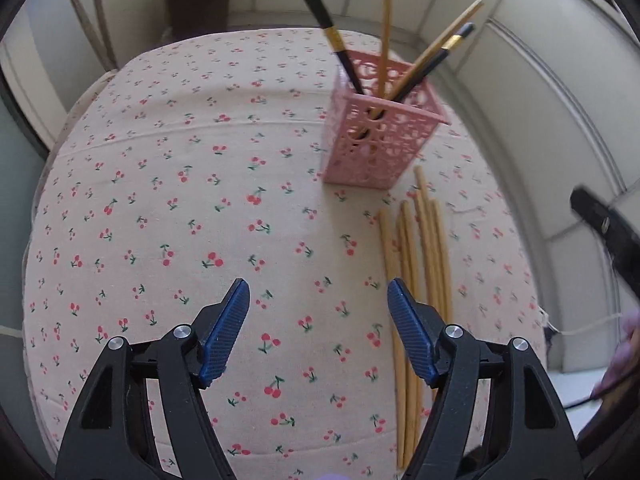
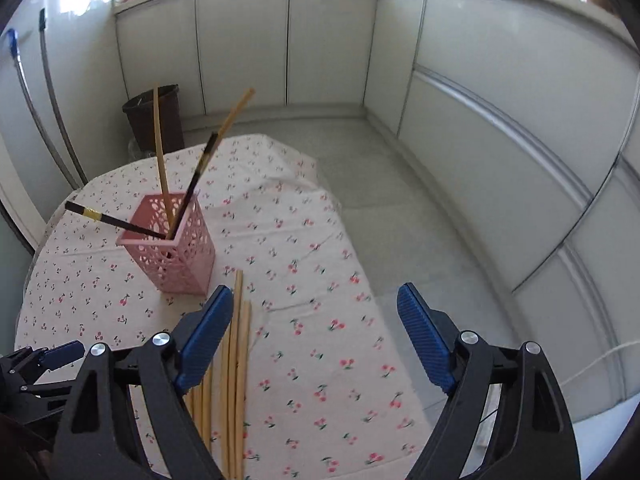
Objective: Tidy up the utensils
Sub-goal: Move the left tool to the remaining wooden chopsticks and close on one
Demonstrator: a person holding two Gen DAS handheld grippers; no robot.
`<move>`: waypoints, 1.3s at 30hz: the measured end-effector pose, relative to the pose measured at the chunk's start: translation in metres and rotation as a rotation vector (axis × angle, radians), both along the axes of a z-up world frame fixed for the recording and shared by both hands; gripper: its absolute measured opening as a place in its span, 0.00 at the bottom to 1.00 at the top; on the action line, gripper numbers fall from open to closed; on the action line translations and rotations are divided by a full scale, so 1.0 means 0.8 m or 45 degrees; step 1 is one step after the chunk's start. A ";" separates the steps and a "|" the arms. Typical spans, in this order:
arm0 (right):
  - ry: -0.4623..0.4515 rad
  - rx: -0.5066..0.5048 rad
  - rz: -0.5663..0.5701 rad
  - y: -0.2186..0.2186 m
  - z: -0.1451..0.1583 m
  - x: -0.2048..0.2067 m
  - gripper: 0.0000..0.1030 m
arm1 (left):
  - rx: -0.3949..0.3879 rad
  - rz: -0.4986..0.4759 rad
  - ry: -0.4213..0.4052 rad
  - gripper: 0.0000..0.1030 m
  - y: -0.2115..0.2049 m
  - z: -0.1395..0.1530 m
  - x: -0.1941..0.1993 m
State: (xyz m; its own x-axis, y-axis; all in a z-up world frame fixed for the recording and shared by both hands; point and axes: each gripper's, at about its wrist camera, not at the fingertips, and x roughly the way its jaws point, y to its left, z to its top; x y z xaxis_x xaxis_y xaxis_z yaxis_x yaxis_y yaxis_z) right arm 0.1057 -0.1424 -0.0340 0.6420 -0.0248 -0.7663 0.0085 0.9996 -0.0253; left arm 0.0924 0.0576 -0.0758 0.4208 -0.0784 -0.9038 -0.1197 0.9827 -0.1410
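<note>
Pink lattice holder (image 1: pixel 376 136) stands far on the cherry-print table (image 1: pixel 160 200), four chopsticks (image 1: pixel 386 28) already inside. Left hand-held gripper (image 1: pixel 318 300) hangs wide open, empty. Right of it lie the loose bamboo chopsticks (image 1: pixel 416 260); the right hand-held gripper (image 2: pixel 316 308), also wide and empty, must line up over one and pinch.

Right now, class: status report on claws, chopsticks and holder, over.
Both claws open, empty: left claw, right claw. Loose chopsticks flat on cloth beside pink holder; four already in it. Nothing in the way.
</note>
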 end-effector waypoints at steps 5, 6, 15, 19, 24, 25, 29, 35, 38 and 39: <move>0.110 0.033 0.002 -0.019 -0.048 0.001 0.79 | -0.022 0.068 0.070 0.62 -0.010 -0.020 0.035; 0.122 0.055 -0.006 -0.027 -0.052 0.004 0.80 | -0.004 0.058 0.083 0.57 -0.016 -0.026 0.042; 0.285 0.254 -0.070 -0.057 -0.081 0.049 0.80 | 0.017 0.114 0.148 0.42 -0.024 -0.057 0.076; 0.289 0.242 -0.069 -0.054 -0.086 0.059 0.80 | -0.009 0.128 0.154 0.42 -0.027 -0.055 0.080; 0.323 0.258 -0.087 -0.059 -0.091 0.063 0.80 | -0.026 0.111 0.161 0.42 -0.032 -0.052 0.084; 0.326 0.258 -0.088 -0.059 -0.091 0.062 0.80 | -0.017 0.102 0.169 0.42 -0.037 -0.053 0.085; 0.333 0.252 -0.090 -0.060 -0.094 0.062 0.80 | 0.064 0.068 0.182 0.39 -0.059 -0.063 0.096; 0.346 0.239 -0.099 -0.060 -0.099 0.065 0.80 | 0.146 0.003 0.153 0.37 -0.077 -0.066 0.096; 0.369 0.229 -0.093 -0.056 -0.105 0.068 0.80 | 0.163 -0.039 0.121 0.27 -0.091 -0.065 0.088; 0.373 0.225 -0.095 -0.055 -0.107 0.069 0.79 | 0.162 -0.052 0.115 0.17 -0.092 -0.065 0.086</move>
State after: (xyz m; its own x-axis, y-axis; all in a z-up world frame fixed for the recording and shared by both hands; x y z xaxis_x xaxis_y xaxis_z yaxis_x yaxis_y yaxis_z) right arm 0.1608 -0.1863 -0.1195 0.3956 0.0861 -0.9144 0.0993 0.9857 0.1358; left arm 0.1611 -0.0163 -0.1275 0.3359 0.0236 -0.9416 -0.0857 0.9963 -0.0057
